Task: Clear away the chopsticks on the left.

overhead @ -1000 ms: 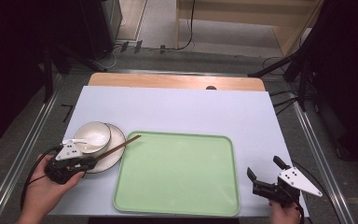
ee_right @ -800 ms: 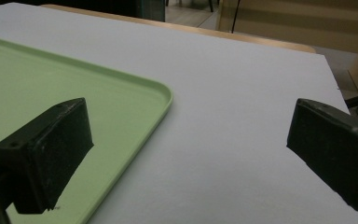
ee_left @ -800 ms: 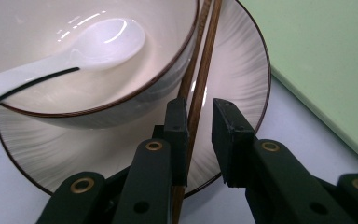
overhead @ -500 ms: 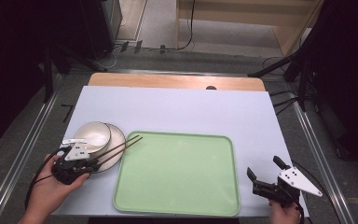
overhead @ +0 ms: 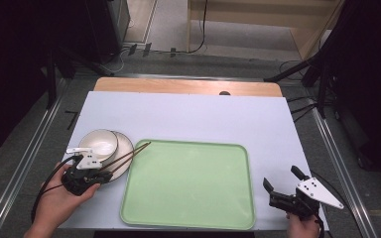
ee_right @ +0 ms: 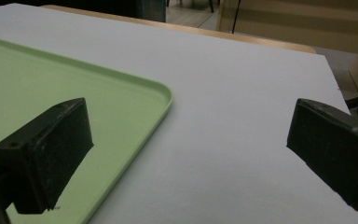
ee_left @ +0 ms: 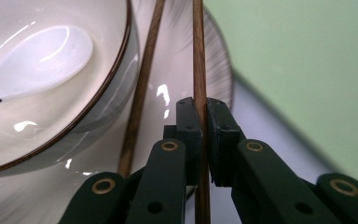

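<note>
altogether two chopsticks [overhead: 129, 156], one bowl [overhead: 98, 144], one tray [overhead: 188, 183]

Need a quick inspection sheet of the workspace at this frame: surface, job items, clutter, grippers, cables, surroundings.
Surface: pale table top, wooden strip along its far edge.
Job's things: green tray, nothing on it; bowl holding a white spoon, standing on a plate left of the tray; two chopsticks lying across the plate, tips reaching the tray's corner.
Clutter: nothing seen.
Grippers: left gripper shut on one chopstick, the other chopstick lies loose beside it; right gripper open, holding nothing, near the tray's right edge.
Cables: black cable looping from the left gripper; more cables on the floor beyond the table.
Surroundings: dark stands, metal rails either side.
</note>
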{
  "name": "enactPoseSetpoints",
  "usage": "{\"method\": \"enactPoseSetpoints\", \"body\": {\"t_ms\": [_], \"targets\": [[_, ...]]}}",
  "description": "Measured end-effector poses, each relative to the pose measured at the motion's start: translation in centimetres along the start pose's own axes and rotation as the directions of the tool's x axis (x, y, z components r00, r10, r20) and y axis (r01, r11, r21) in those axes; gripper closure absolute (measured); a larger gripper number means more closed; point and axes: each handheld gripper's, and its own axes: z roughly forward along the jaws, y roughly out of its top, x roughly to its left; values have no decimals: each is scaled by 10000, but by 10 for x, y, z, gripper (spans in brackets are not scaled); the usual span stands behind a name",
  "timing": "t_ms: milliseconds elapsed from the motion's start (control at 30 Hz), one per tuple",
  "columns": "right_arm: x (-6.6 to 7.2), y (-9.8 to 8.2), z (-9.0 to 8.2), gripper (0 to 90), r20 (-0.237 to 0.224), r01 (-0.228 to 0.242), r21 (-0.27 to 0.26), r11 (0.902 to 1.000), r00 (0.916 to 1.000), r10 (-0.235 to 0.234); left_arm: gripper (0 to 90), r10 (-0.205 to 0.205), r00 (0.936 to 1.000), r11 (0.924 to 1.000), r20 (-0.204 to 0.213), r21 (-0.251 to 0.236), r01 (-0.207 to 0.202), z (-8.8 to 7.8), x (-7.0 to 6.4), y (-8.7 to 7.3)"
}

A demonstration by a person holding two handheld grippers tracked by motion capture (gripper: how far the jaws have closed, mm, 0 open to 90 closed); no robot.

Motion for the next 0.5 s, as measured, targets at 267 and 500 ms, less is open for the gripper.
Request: {"method": "enactPoseSetpoints", "body": {"t_ms": [267,500], "targets": [[1,0,0,0,-1,-17,5,10000,10000,17,852,169,9990,9989,414,-446,-151,-6,-36,19],[1,0,0,0,-32,-22,-5,10000,10000,22,852,-355,9915,9963,1250,-736,449,18,-72,35]]}}
